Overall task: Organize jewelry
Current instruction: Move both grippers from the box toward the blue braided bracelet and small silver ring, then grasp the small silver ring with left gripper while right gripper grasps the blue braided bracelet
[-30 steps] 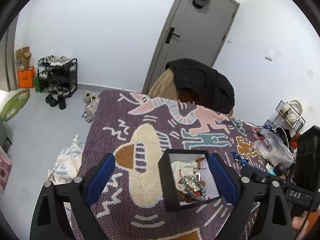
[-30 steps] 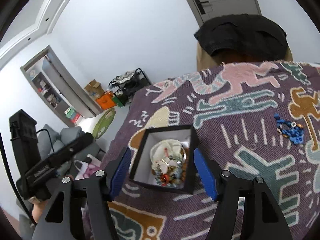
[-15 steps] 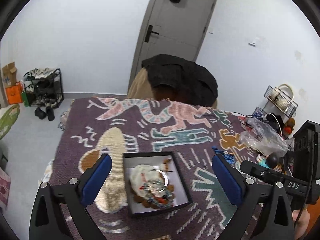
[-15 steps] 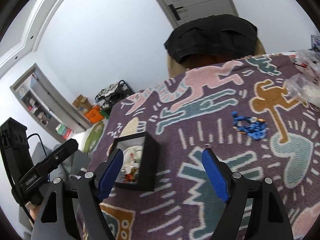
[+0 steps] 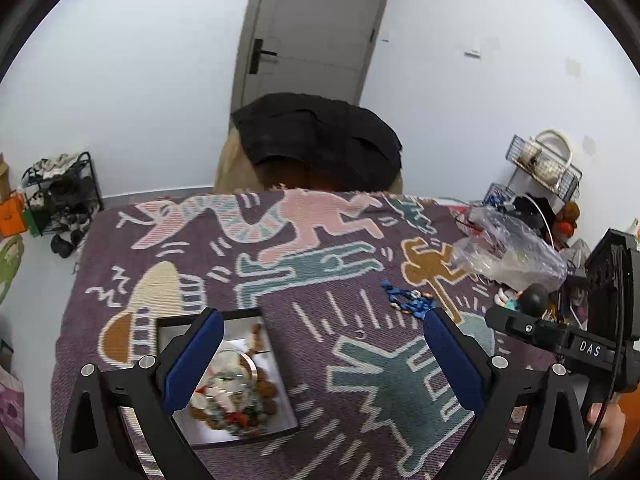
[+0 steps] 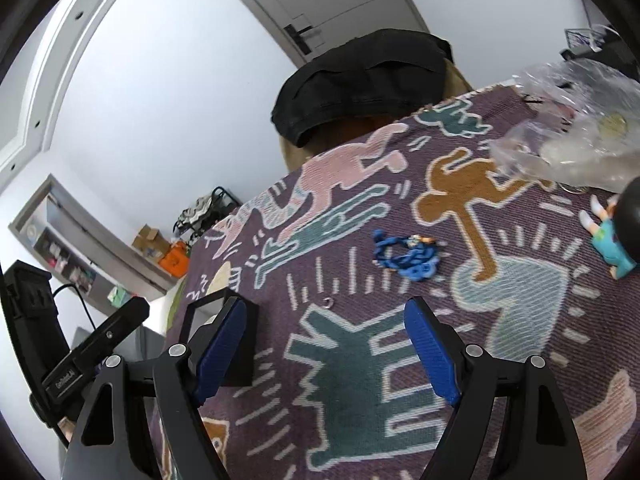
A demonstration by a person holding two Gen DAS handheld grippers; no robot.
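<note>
At your far left, the black jewelry box [image 5: 224, 380] sits open on the patterned purple cloth [image 5: 320, 312], its white inside heaped with mixed pieces: a silver ring-shaped bangle, brown beads, red and teal bits, all tangled together. Your left gripper [image 5: 320, 364] hangs over the cloth with its blue pads spread wide and nothing between them; the left pad overlaps the box in the picture, but whether it touches the box I cannot tell. From the right wrist view, the box [image 6: 224, 344] shows only its dark outer wall behind the left pad of your right gripper [image 6: 326, 354], whose jaws have just been opening and now stand well apart over bare cloth, empty. Further right, the blue beaded jewelry [image 6: 408, 258] lies loose on the cloth, well apart from the box, beyond both grippers' tips. A small silver ring [image 6: 329, 302] lies between it and your right gripper. At the far right a crumpled clear plastic bag [image 6: 572, 136] holds pale items too blurred to name, with a small figurine [image 6: 612, 240] just beside it.
</note>
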